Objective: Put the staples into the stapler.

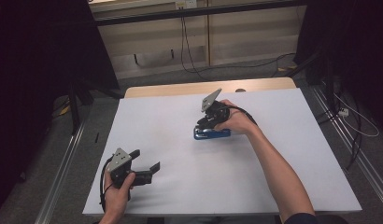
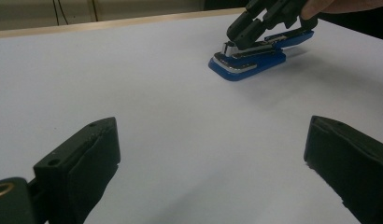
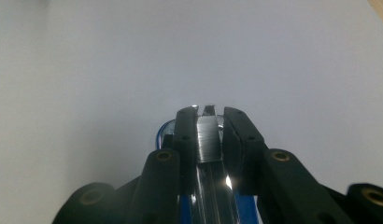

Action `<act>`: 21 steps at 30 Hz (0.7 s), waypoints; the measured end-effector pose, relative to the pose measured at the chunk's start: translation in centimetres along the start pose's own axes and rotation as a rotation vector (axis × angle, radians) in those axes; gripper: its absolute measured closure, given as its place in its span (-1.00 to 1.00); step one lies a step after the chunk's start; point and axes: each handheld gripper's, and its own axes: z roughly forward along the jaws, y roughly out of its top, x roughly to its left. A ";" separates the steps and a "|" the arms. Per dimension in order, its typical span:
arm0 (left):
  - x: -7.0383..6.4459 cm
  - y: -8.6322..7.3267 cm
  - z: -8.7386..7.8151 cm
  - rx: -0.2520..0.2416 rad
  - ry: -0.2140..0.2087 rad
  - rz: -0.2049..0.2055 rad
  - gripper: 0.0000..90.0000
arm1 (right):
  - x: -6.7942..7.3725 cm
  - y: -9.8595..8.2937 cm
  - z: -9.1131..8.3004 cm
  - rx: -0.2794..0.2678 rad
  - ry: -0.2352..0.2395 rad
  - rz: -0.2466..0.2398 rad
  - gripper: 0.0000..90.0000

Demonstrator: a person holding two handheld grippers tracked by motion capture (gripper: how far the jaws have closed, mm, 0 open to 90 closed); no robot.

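High view: white table (image 1: 171, 121), wooden far edge (image 1: 180, 88), dark curtains (image 1: 40, 46) around.

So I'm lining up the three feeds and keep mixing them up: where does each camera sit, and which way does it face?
High view: above the person's side, looking forward and down on the white table; both forearms, left gripper, right gripper.
Left gripper view: rides the left gripper, jaws wide apart, facing the blue stapler and the right gripper.
Right gripper view: rides the right gripper, looking along jaws shut on the stapler's metal top.
All three views share the stapler.
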 end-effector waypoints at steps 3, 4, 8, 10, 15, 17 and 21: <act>0.0 0.0 0.0 0.000 0.000 0.000 -0.92 | 0.0 0.0 -0.1 0.000 -0.006 0.009 0.66; 0.0 0.0 0.0 -0.001 0.001 0.000 -0.92 | 0.0 0.0 -0.1 0.000 -0.006 0.008 0.65; 0.0 0.0 -0.1 -0.002 0.001 0.001 -0.92 | 0.0 0.1 -0.1 -0.010 -0.010 0.020 0.57; 0.0 0.0 -0.1 -0.002 0.004 0.001 -0.92 | 0.0 0.0 -0.1 -0.013 -0.018 0.044 0.50; 0.0 0.0 -0.1 -0.002 0.004 0.001 -0.92 | 0.0 -0.2 -0.4 -0.034 -0.044 0.087 0.32; 0.0 0.0 -0.1 -0.002 0.003 0.001 -0.92 | 0.0 -0.3 -0.6 -0.039 -0.053 0.097 0.24; 0.0 0.0 0.0 -0.001 0.004 0.003 -0.92 | 0.0 -0.7 -0.7 -0.053 -0.065 0.125 0.10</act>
